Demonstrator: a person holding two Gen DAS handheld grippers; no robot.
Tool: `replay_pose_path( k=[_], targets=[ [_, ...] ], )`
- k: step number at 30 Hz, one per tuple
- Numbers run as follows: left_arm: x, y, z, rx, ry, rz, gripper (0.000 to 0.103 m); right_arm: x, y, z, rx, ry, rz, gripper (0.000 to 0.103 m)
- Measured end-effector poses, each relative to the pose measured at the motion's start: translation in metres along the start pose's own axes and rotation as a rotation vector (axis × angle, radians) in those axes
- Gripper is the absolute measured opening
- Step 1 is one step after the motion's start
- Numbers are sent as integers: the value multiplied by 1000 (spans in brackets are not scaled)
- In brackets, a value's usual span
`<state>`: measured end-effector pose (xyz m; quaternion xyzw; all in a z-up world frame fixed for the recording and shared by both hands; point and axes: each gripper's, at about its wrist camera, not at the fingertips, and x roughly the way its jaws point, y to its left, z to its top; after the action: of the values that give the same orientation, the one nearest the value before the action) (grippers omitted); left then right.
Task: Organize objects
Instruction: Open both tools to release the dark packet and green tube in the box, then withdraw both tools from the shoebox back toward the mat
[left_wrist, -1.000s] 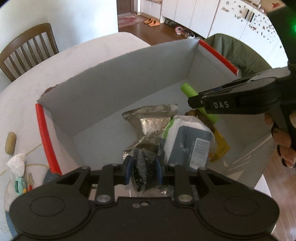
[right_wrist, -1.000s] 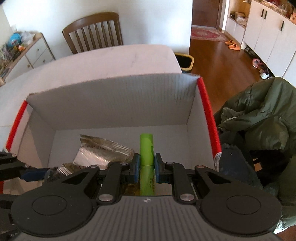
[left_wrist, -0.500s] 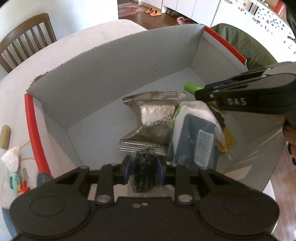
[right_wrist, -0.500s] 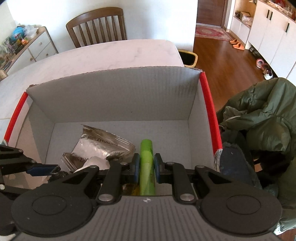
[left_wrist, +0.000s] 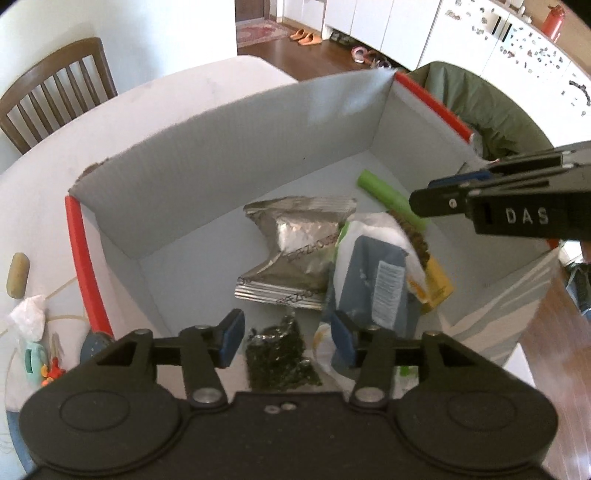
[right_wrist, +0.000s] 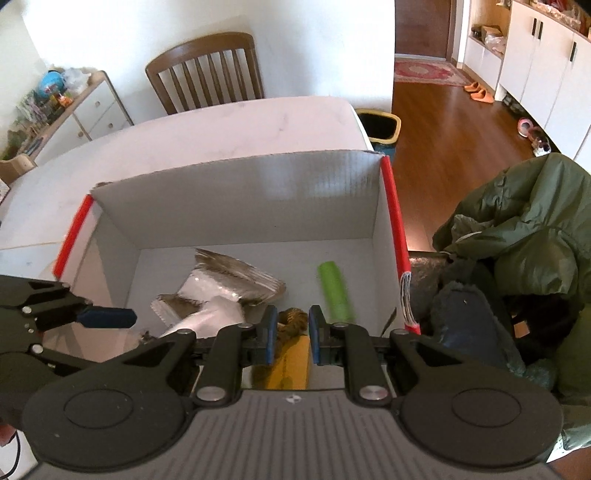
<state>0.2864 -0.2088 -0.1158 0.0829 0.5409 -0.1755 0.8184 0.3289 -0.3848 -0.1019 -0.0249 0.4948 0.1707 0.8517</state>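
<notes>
A white cardboard box (left_wrist: 207, 184) (right_wrist: 240, 206) with red edge strips stands on the table. Inside lie a silver foil packet (left_wrist: 299, 240) (right_wrist: 229, 284), a grey-blue and white pouch (left_wrist: 373, 280), a yellow packet (left_wrist: 437, 286) (right_wrist: 290, 365), a green tube (left_wrist: 388, 197) (right_wrist: 334, 291) and a clear bag of dark dried leaves (left_wrist: 279, 354). My left gripper (left_wrist: 286, 339) hangs open just above the dark bag. My right gripper (right_wrist: 290, 334) (left_wrist: 428, 201) is open over the box's right side, with the green tube lying loose on the floor beyond it.
A wooden chair (right_wrist: 207, 77) (left_wrist: 55, 92) stands behind the table. A green jacket (right_wrist: 517, 236) lies right of the box. Small items, a crumpled tissue (left_wrist: 27, 317) and a tan oblong thing (left_wrist: 17, 275), lie on the table left of the box.
Both grippers opened: the left let the dark bag drop onto the box floor, the right let go of the green tube, which now lies in the box. Both have lifted a little.
</notes>
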Motion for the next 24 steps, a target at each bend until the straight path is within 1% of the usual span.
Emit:
replay_pose_path(
  k=[2, 4, 5, 7, 11, 12, 13, 15, 20, 24],
  targets=[
    [-7, 0, -1, -7, -20, -7, 54, -8, 1, -2, 3, -11, 8, 19],
    [-14, 1, -2, -17, -41, -17, 56, -16, 3, -4, 3, -25, 16, 28],
    [-21, 3, -4, -22, -52, -21, 57, -20, 5, -5, 3, -35, 18, 29],
    [-30, 5, -7, -33, -78, -28, 61, -28, 8, -6, 0, -51, 22, 31],
    [-50, 8, -12, -53, -135, -41, 65, -45, 13, -10, 1, -80, 30, 32],
    [-55, 9, -13, -59, -148, -45, 65, -49, 14, -11, 0, -90, 28, 35],
    [-60, 8, -15, -62, -159, -49, 68, -53, 15, -12, -1, -99, 25, 42],
    [-71, 8, -19, -64, -187, -51, 71, -61, 19, -15, -3, -121, 25, 49],
    [-90, 10, -26, -79, -241, -66, 71, -81, 33, -21, -24, -159, 27, 50],
    [-109, 13, -34, -84, -290, -67, 76, -96, 45, -27, -31, -194, 30, 56]
  ],
)
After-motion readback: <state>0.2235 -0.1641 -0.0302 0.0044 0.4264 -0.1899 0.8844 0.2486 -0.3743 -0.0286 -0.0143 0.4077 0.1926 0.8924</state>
